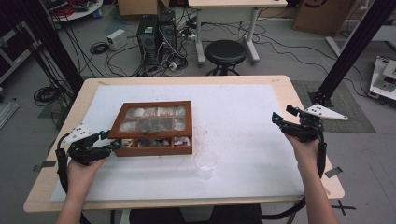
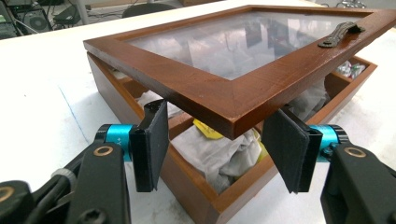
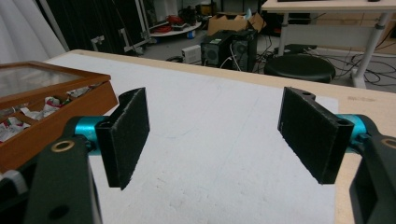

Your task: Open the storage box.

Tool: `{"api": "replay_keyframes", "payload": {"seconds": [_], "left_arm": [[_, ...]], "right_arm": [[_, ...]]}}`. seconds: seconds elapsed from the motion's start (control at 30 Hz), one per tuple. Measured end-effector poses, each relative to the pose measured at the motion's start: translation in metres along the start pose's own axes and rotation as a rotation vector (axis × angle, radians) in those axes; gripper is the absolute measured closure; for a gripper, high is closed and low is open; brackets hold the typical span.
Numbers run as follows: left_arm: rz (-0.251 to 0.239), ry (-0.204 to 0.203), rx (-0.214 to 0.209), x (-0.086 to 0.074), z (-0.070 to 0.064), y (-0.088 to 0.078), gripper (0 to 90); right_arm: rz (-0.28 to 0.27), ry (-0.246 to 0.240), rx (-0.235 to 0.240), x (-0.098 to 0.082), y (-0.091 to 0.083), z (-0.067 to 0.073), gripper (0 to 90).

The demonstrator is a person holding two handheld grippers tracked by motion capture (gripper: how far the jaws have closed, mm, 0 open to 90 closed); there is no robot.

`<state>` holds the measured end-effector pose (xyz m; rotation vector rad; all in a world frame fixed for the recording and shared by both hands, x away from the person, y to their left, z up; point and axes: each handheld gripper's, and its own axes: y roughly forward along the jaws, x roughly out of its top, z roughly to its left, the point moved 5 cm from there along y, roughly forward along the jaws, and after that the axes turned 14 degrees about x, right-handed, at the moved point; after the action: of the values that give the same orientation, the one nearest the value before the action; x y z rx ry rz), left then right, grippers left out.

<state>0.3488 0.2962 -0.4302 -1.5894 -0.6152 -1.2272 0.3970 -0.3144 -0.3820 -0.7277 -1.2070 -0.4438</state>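
A brown wooden box [image 1: 154, 150] with a glass lid [image 1: 152, 119] stands left of centre on the white mat. Its compartments hold wrapped packets [image 2: 215, 149]. The lid [image 2: 210, 88] is tilted up off the front of the box, with a dark handle [image 2: 341, 33] on its front edge. My left gripper [image 1: 111, 140] is open at the box's near left corner. In the left gripper view [image 2: 219, 140] the lid's corner sits between the two pads and seems to rest on their tips. My right gripper [image 1: 281, 114] hovers open near the table's right edge, holding nothing [image 3: 215, 135].
A clear plastic cup [image 1: 206, 161] stands on the white mat [image 1: 243, 126] just right of the box's front corner. Beyond the table's far edge are a black stool [image 1: 226, 52] and computer towers [image 1: 156, 30] with cables.
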Motion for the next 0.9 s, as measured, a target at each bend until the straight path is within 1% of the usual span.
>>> {"api": "replay_keyframes", "payload": {"seconds": [0.07,0.13,0.23,0.27,0.37,0.5,0.53,0.6,0.7,0.83,0.9], "left_arm": [[-0.001,0.003,0.018,0.003,0.0,0.0,41.7],[-0.011,0.018,0.052,0.005,0.0,-0.001,37.7],[-0.016,0.013,0.043,0.007,0.0,-0.001,37.4],[-0.021,0.02,0.047,0.009,0.0,-0.002,37.4],[-0.024,0.02,0.045,0.011,0.0,-0.002,37.4],[-0.039,0.018,0.053,0.017,0.001,-0.002,37.1],[-0.037,0.011,0.063,0.02,0.002,-0.002,33.6],[-0.04,0.008,0.06,0.021,0.003,-0.002,32.8],[-0.054,0.016,0.052,0.026,0.004,-0.002,33.0],[-0.059,0.024,0.041,0.029,0.004,-0.002,34.7],[-0.075,0.033,0.038,0.033,0.005,-0.001,34.7]], "right_arm": [[0.001,0.001,0.001,0.0,0.0,0.0,25.3],[0.001,0.001,0.002,0.0,0.0,0.001,25.4],[0.002,0.002,0.003,0.0,0.0,0.001,25.4],[0.002,0.002,0.003,0.0,0.0,0.0,25.4],[0.0,0.002,0.001,0.0,0.0,0.0,25.4],[0.002,0.007,-0.001,0.0,0.0,0.0,25.3],[0.002,0.009,-0.001,0.0,0.0,0.0,25.3],[0.002,0.009,0.0,-0.001,0.0,0.0,25.3],[0.005,0.012,-0.001,-0.002,0.001,0.0,25.3],[0.007,0.011,0.0,-0.002,0.002,0.0,25.4],[0.007,0.009,-0.002,-0.002,0.003,-0.001,25.4]]}}
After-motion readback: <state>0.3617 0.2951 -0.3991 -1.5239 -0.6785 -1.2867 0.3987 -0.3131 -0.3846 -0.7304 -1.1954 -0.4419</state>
